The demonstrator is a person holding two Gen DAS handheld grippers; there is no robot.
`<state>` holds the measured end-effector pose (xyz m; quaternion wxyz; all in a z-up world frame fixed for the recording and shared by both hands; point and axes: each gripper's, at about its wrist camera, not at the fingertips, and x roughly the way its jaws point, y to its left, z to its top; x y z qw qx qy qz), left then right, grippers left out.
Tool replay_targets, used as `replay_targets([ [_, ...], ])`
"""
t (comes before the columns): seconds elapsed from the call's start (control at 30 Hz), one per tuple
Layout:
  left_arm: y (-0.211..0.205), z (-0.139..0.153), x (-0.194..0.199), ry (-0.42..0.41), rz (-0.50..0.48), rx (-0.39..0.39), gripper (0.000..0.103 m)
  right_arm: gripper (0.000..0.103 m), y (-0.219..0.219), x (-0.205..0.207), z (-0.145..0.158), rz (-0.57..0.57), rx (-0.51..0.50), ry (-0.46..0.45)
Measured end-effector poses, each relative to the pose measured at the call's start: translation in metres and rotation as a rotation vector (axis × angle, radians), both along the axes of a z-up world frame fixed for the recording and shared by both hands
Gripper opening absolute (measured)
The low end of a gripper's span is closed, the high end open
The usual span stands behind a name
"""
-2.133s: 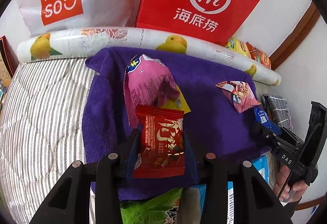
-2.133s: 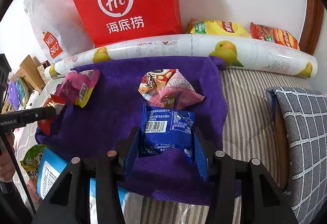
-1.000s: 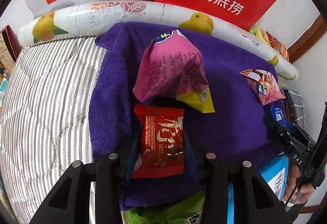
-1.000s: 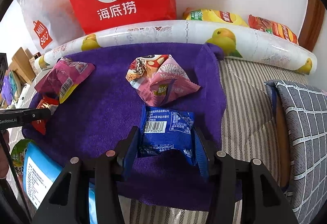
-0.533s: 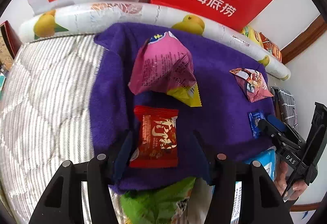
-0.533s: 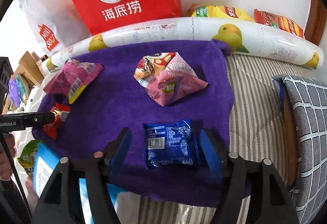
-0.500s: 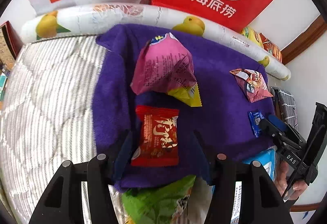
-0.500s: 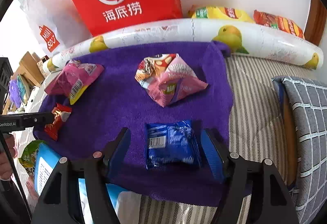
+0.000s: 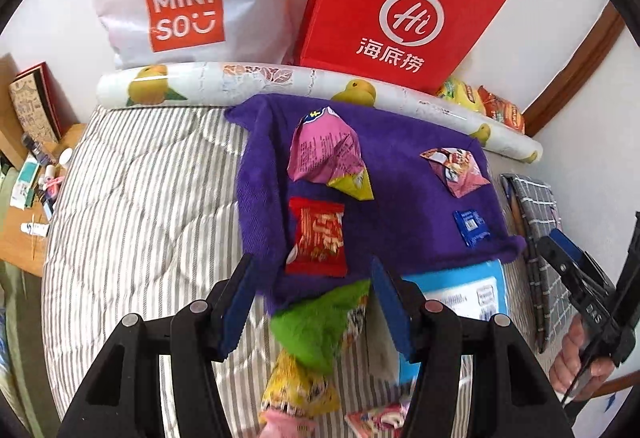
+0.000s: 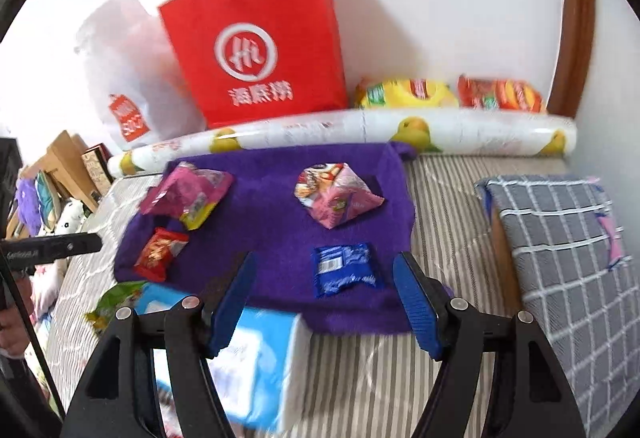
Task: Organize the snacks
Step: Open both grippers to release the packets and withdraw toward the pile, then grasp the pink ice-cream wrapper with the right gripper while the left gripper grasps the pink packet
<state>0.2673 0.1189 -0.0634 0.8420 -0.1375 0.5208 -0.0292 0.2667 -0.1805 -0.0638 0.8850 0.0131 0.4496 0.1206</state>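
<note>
Snacks lie in two loose rows on the purple towel [image 9: 404,166] spread over the bed: a red packet [image 9: 318,236] below a pink bag [image 9: 326,158], a blue packet [image 10: 344,268] below a pink pouch [image 10: 336,196]. The left gripper [image 9: 312,302] and right gripper [image 10: 324,298] both hover with fingers apart, holding nothing. These foil wrappers look light, crinkly and slippery; pinching across a flat sealed edge seems safest.

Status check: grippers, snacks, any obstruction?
Left gripper open, right gripper open. Red packet and blue packet flat on purple towel. Nothing between fingers.
</note>
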Motion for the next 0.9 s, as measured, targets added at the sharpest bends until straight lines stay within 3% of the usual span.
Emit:
replay_targets([
  [0.4, 0.01, 0.011, -0.073, -0.044, -0.008, -0.028, 0.056, 0.07, 0.02, -0.098, 0.02, -0.022, 0.043, 0.036],
  [0.57, 0.01, 0.011, -0.096, -0.056, -0.042, -0.035, 0.056, 0.063, 0.034, -0.126, 0.008, 0.003, 0.04, 0.083],
  [0.9, 0.015, 0.009, -0.123, -0.07, -0.067, -0.04, 0.056, 0.062, 0.071, -0.155, -0.017, 0.08, 0.036, 0.173],
])
